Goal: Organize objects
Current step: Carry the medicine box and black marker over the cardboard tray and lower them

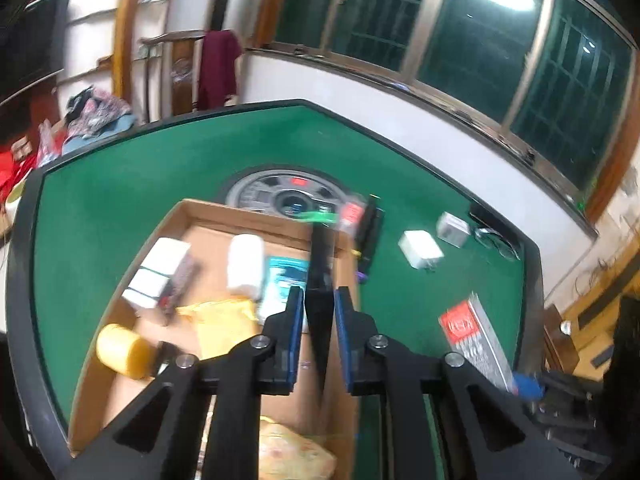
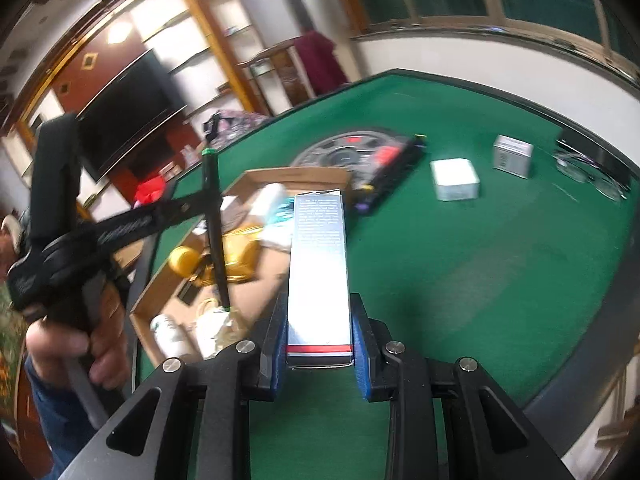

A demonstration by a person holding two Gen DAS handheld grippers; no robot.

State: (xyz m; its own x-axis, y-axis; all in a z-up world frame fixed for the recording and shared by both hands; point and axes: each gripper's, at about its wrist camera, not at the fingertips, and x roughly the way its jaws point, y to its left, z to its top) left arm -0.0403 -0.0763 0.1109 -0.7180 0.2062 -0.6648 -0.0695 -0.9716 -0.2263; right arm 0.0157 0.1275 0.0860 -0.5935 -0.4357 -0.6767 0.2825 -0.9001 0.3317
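On the left, the cardboard box (image 1: 248,224) is sitting on the green table (image 1: 100,208), holding a yellow jar (image 1: 120,350), a white roll (image 1: 245,262) and small white boxes (image 1: 158,270), and the left gripper (image 1: 317,300) is hovering over its right wall with its fingers nearly closed, pinching a slim black pen (image 1: 320,280) with a green cap. To the right, the right gripper (image 2: 319,320) is clamping a long silver carton (image 2: 319,264) with a red stripe between its blue pads (image 2: 362,344). Farther right, a white adapter (image 2: 454,178) and a small grey box (image 2: 512,156) are lying apart on the felt.
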